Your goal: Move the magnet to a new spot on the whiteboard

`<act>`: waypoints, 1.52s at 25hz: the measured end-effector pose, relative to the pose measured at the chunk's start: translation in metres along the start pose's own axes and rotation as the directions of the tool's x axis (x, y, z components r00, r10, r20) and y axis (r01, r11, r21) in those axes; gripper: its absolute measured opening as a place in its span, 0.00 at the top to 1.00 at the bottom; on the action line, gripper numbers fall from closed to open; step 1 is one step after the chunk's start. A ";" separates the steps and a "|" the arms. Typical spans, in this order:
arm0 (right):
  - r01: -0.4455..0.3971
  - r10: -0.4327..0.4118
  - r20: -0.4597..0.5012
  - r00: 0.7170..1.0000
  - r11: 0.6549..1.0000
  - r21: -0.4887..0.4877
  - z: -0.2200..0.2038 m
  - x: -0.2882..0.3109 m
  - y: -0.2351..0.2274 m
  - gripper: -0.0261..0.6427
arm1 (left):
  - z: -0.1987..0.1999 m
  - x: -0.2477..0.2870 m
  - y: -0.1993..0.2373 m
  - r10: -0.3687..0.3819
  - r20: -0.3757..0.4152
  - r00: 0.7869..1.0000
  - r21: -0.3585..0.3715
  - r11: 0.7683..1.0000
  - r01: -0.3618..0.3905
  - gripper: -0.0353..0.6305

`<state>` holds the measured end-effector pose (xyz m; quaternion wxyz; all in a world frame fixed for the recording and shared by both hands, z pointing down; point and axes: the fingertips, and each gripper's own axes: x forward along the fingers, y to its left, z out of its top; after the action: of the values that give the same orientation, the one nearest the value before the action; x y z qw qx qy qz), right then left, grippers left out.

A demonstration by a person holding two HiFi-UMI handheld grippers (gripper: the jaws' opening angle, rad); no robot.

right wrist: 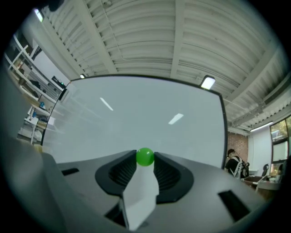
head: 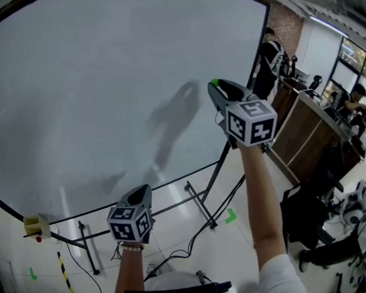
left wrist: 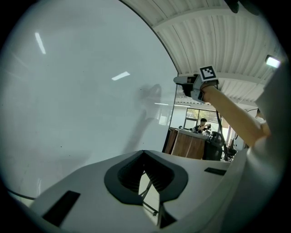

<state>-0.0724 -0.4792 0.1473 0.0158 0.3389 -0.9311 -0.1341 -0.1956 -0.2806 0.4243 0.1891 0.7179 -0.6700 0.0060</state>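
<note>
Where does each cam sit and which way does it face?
Head view: on the person's head, facing forward and down at the whiteboard; shows left gripper, right gripper, both forearms.
Left gripper view: on left gripper, along its closed empty jaws toward the whiteboard; right gripper and forearm at upper right.
Right gripper view: on right gripper, facing the whiteboard; jaws clamp the green magnet.
Shared: head and left gripper views both show the right gripper.

Our left tongs [head: 146, 187] and right tongs [head: 215, 84] are grey with dark ribbed pads [right wrist: 122, 173]. Each carries a white cube [head: 252, 122] of black square markers. Our right sleeve [head: 280, 279] is white.
</note>
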 end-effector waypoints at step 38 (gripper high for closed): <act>0.261 -0.219 -0.148 0.964 0.874 0.410 -0.196 -0.304 0.085 0.76 | -0.017 0.028 -0.149 -0.316 -0.038 0.948 0.077 0.945 0.318 0.95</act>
<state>0.1322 -0.2704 0.3775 -0.0302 0.4531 -0.8866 0.0881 -0.0455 -0.2982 0.4079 0.1664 0.8232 -0.5428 0.0118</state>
